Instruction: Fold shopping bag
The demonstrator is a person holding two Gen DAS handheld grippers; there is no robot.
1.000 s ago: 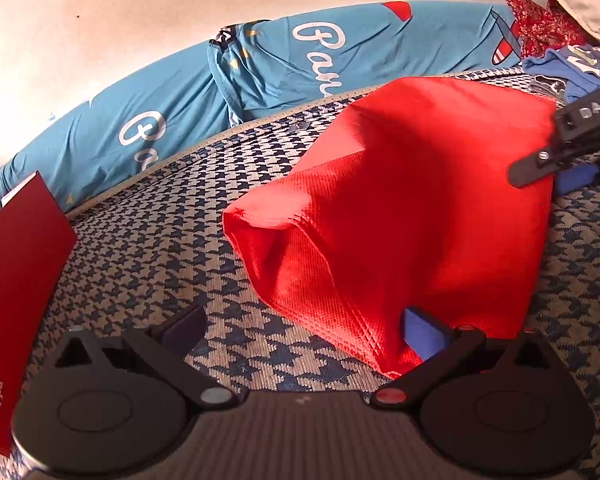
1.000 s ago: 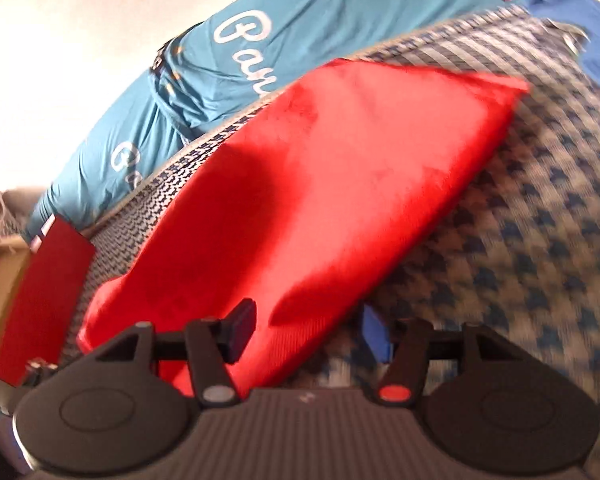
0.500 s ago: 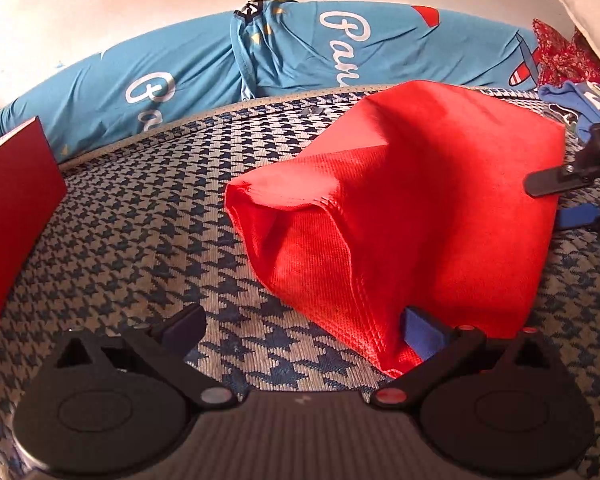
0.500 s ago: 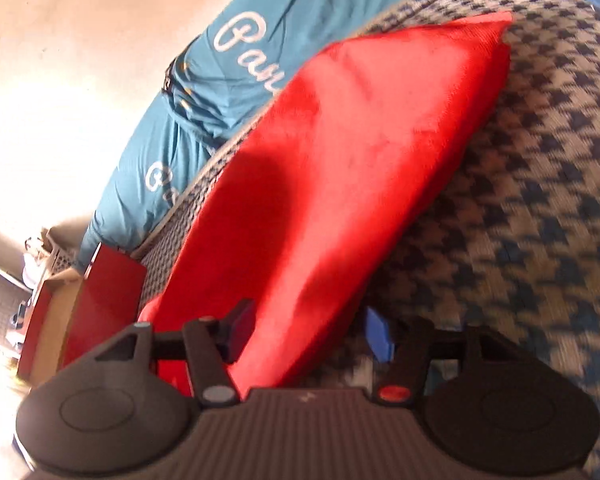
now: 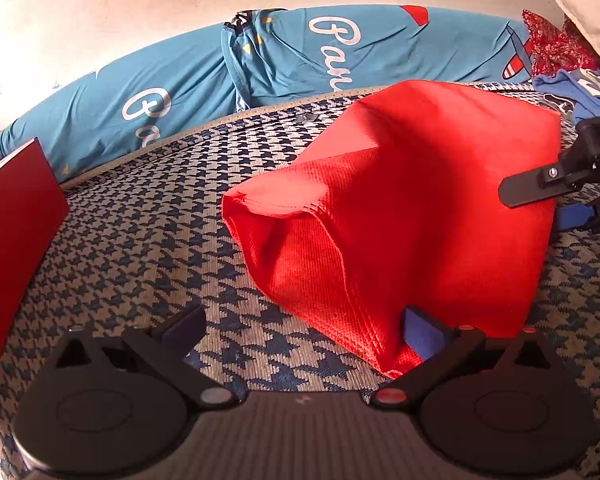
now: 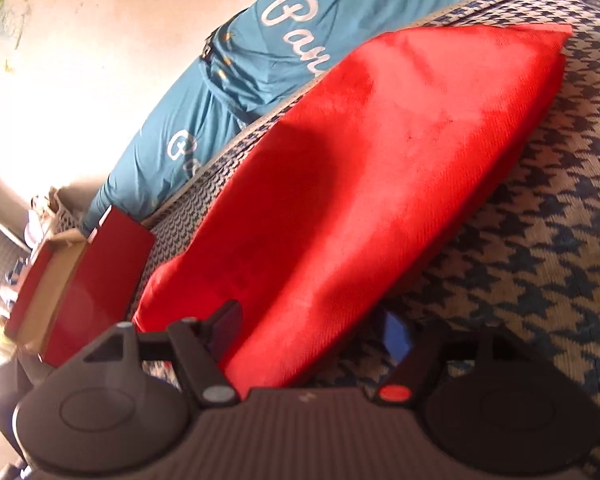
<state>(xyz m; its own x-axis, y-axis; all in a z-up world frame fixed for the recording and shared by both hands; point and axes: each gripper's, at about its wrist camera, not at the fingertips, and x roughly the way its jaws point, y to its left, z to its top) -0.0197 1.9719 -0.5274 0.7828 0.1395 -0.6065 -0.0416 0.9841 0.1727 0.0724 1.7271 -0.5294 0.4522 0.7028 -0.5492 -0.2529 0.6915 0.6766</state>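
While you hold both tools low over the houndstooth mat, the red shopping bag lies on it, partly folded, its open mouth facing left in the left wrist view. Your left gripper stands wide, the bag's near corner draped against its blue right pad, the left pad over bare mat. Your right gripper has just been opening; its jaws stand apart with the bag's near edge between them, not pinched. Beyond the mat lie a blue printed pillow and a red box.
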